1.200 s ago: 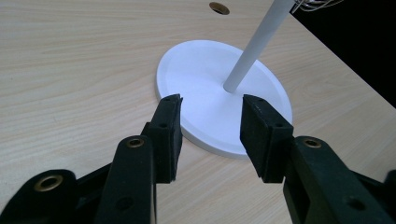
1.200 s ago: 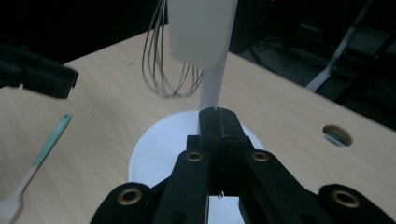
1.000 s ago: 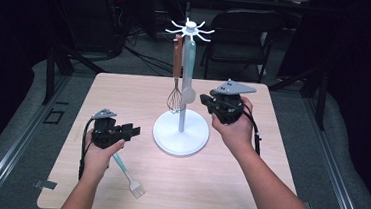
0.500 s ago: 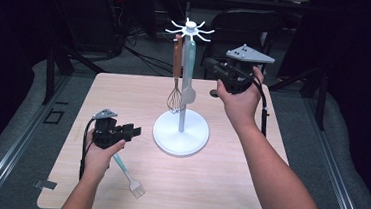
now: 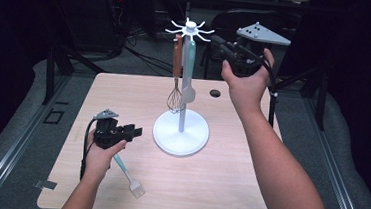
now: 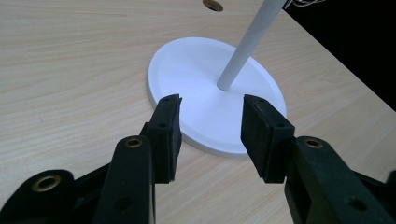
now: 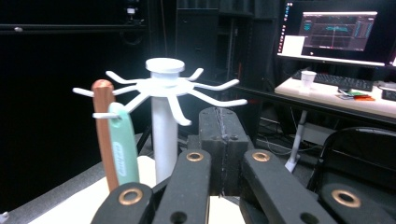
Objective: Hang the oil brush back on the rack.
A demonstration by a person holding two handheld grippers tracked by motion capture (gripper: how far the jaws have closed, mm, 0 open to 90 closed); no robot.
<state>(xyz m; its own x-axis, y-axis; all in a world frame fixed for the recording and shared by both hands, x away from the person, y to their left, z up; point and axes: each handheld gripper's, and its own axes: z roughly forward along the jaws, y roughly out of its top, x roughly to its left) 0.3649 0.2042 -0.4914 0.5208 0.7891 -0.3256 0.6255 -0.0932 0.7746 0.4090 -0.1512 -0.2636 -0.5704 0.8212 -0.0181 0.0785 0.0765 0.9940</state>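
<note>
lifted to the rack's hooks [image 5: 190,30], right gripper [image 5: 217,41] is clenched empty; left gripper [image 5: 134,130], released, must next fetch the brush [image 5: 130,176].

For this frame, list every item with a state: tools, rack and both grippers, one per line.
Whisk: hanging from the rack, brown handle up.
Mint spatula: hanging beside the whisk.
Brush: lying flat on the table, by the left hand.
Rack: upright on the table.
Left gripper: open, nothing between the jaws, aimed at the rack's base.
Right gripper: shut, empty, raised near the rack's hooks.
</note>
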